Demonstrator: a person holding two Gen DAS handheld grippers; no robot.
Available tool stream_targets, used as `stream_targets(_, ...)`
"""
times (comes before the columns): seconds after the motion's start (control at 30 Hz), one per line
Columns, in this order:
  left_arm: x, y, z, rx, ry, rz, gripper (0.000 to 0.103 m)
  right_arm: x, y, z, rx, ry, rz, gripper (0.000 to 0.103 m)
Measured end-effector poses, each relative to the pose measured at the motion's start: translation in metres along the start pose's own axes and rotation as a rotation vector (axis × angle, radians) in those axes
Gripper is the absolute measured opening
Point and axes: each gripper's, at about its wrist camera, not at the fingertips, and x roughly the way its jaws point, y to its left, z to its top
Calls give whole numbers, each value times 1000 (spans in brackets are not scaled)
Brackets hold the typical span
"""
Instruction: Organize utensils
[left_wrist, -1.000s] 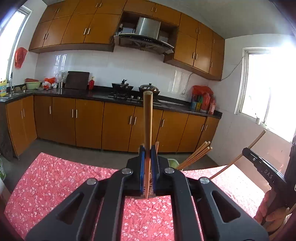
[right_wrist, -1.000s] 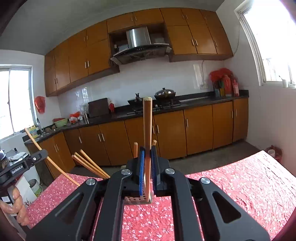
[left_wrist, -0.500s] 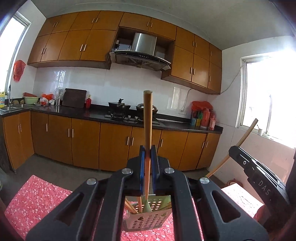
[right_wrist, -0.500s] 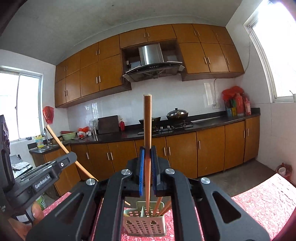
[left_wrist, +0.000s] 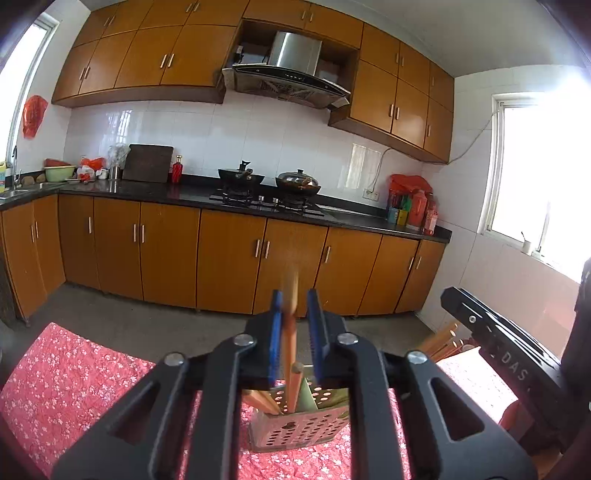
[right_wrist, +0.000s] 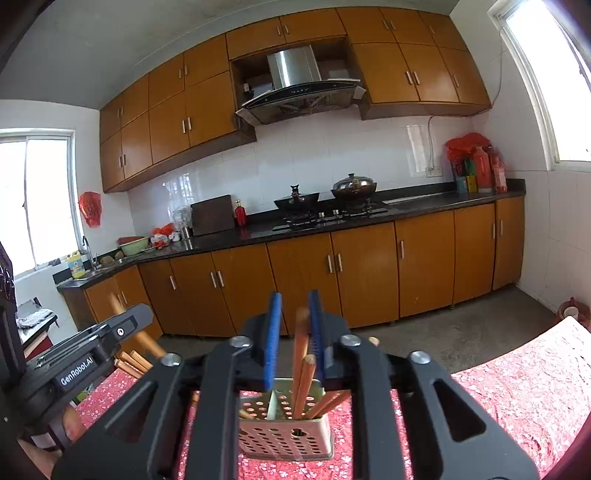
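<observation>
A perforated metal utensil holder (left_wrist: 299, 424) stands on the red floral tablecloth (left_wrist: 70, 391), directly below both grippers. My left gripper (left_wrist: 294, 314) is open; a blurred wooden chopstick (left_wrist: 290, 347) slides down between its blue pads into the holder. My right gripper (right_wrist: 294, 317) is open above the same holder (right_wrist: 284, 428); a chopstick (right_wrist: 300, 354) stands loose between its pads, its lower end in the holder among several other chopsticks. Each gripper shows at the edge of the other's view, the right one (left_wrist: 498, 343) and the left one (right_wrist: 85, 354).
Beyond the table (right_wrist: 524, 384) lies bare floor, then a kitchen counter (left_wrist: 258, 203) with a stove, two pans and brown cabinets. More chopsticks (left_wrist: 441, 341) stick up near the right gripper's body.
Both grippers have opened and let go of their chopsticks, which have dropped down into the holder. Both grippers have tilted downward and come closer to the holder.
</observation>
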Motion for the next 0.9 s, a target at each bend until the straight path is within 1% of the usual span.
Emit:
stream_targets(0.07, -6, 4, 2, -9, -10, -2, 26, -11, -4, 1, 6, -15, -4, 33)
stream_targets(0.13, -16, 6, 3, -9, -27, 5, 32, -21, -6, 2, 2, -21, -10, 33)
stream_targets(0.17, -24, 8, 3, -6, -37, 8, 35, -25, -7, 3, 0, -23, -13, 34)
stream_targets(0.2, -32, 10, 3, -3, -45, 12, 38, -33, -8, 2, -2, -25, -17, 40)
stream_targets(0.23, -39, 13, 3, -2, -51, 15, 40, -39, -9, 2, -5, -26, -23, 42)
stream_targets(0.3, -59, 19, -1, 8, -59, 28, 49, -56, -10, -2, -17, -24, -40, 52)
stream_targets(0.33, -69, 21, -4, 16, -59, 34, 51, -65, -10, -5, -24, -17, -48, 55)
stream_targets(0.37, -82, 24, -10, 26, -58, 39, 56, -70, -10, -7, -30, -10, -54, 59)
stream_targets(0.4, -91, 26, -14, 31, -54, 45, 65, -77, -9, -11, -35, 2, -61, 64)
stream_targets(0.43, -101, 28, -20, 40, -49, 54, 69, -83, -9, -16, -38, 16, -64, 66)
stream_targets(0.5, -125, 32, -38, 64, -36, 68, 81, -98, -6, -28, -49, 44, -67, 77)
stream_targets(0.6, -154, 35, -63, 95, -23, 103, 93, -117, 5, -49, -97, 62, -99, 86)
stream_targets(0.7, -181, 36, -93, 115, -9, 150, 99, -132, 18, -69, -141, 69, -117, 97)
stream_targets(0.8, -198, 33, -120, 145, 7, 210, 99, -145, 33, -88, -190, 71, -149, 101)
stream_targets(0.9, -209, 29, -140, 165, 20, 251, 99, -153, 43, -104, -216, 75, -191, 101)
